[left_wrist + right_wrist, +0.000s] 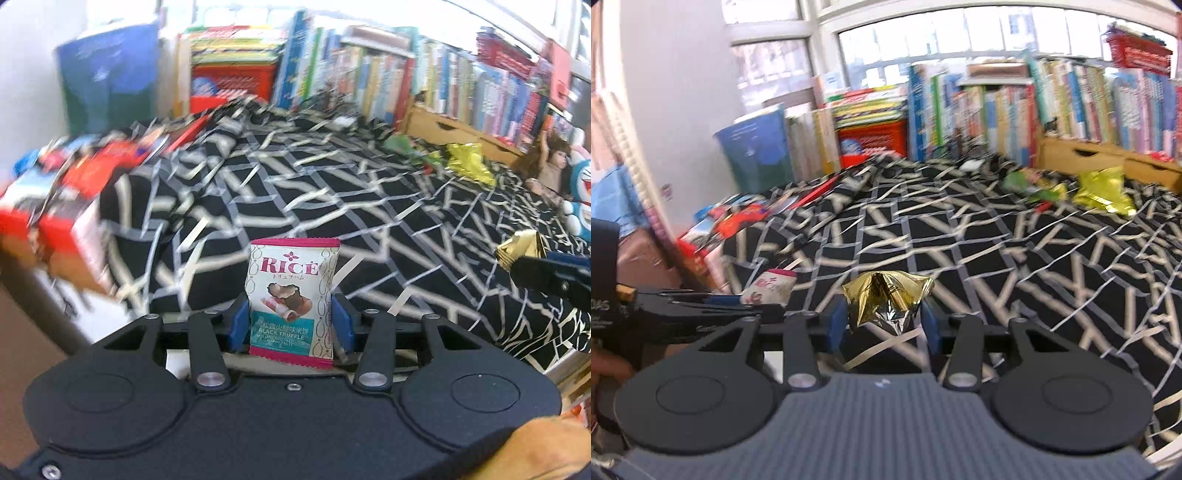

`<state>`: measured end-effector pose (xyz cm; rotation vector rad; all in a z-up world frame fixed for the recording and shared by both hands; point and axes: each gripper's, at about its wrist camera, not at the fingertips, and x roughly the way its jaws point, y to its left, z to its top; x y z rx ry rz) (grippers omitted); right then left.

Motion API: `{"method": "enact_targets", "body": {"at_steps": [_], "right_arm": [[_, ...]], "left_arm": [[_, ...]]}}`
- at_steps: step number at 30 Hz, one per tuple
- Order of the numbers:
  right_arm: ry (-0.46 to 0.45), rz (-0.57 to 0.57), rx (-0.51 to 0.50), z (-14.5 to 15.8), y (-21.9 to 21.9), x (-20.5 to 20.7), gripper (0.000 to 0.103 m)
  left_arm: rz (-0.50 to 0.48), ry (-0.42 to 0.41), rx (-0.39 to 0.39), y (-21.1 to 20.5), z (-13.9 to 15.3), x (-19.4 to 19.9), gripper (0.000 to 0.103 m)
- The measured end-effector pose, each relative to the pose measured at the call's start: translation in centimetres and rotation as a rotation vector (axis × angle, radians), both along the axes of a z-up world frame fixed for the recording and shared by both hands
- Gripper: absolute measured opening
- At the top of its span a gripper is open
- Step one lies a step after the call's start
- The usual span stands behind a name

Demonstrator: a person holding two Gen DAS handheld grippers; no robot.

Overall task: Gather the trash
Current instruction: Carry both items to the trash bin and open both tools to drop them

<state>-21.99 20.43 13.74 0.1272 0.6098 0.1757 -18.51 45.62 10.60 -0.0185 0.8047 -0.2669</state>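
Between the pads of my left tool (291,325) stands a snack packet (291,299) reading "RICE" in red capitals across its top and "BLACK TRUFFLE" on the teal band lower down. Smaller print beneath is too fine to read.

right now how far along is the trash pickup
Done: no bin is in view, so nothing shows as binned. In hand: left gripper holds a rice snack packet, right gripper a gold wrapper. Left: green wrapper and yellow wrapper on the bedspread.

A home bedroom: patterned bedspread (295,184), crowded bookshelf (424,77), doll (550,162).
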Motion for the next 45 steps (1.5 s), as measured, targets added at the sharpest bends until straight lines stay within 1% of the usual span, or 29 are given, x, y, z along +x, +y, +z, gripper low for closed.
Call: {"method": "enact_targets", "body": {"at_steps": [2,6,11,16,19,20,22,23,24,28,33,41,45], "right_arm": [[0.006,0.029,-0.008,-0.7,1.4,-0.4,0.048],[0.046,0.078,0.03,-2.2,4.0,-1.1,0.048],[0.078,0.161,0.002,-3.5,6.9,-1.7,0.048],[0.105,0.169,-0.01,-4.0,7.8,-1.5,0.048],[0.115,0.159,-0.016,-4.0,7.7,-1.2,0.048],[0.115,0.16,-0.017,-3.9,7.6,-1.2,0.048],[0.113,0.159,-0.025,-3.7,7.6,-1.0,0.048],[0.113,0.16,-0.029,-3.7,7.5,-1.0,0.048],[0.114,0.16,-0.033,-3.7,7.5,-0.9,0.048],[0.131,0.159,-0.046,-3.9,7.4,-0.7,0.049],[0.142,0.171,-0.054,-4.2,7.5,-0.3,0.049],[0.17,0.228,-0.054,-5.4,9.0,0.5,0.049],[0.184,0.263,-0.061,-6.3,10.1,1.4,0.052]], "left_arm": [[0.012,0.025,0.009,1.0,-1.0,-0.6,0.045],[0.014,0.076,0.055,2.8,-3.5,-2.2,0.045],[0.047,0.15,0.058,4.5,-6.3,-3.2,0.045],[0.038,0.191,0.075,4.8,-8.1,-2.8,0.045],[0.036,0.196,0.076,4.8,-8.4,-2.2,0.047],[0.037,0.197,0.076,4.9,-8.4,-2.0,0.048],[0.038,0.199,0.074,4.8,-8.4,-1.5,0.059],[0.039,0.195,0.074,4.8,-8.4,-1.2,0.069],[0.04,0.188,0.074,4.7,-8.4,-1.0,0.073],[0.041,0.181,0.092,4.6,-8.6,-0.3,0.073],[0.083,0.186,0.058,5.5,-8.5,-0.4,0.073],[0.139,0.185,0.045,7.2,-7.9,-1.7,0.073],[0.196,0.175,0.04,8.3,-7.1,-2.3,0.073]]}}
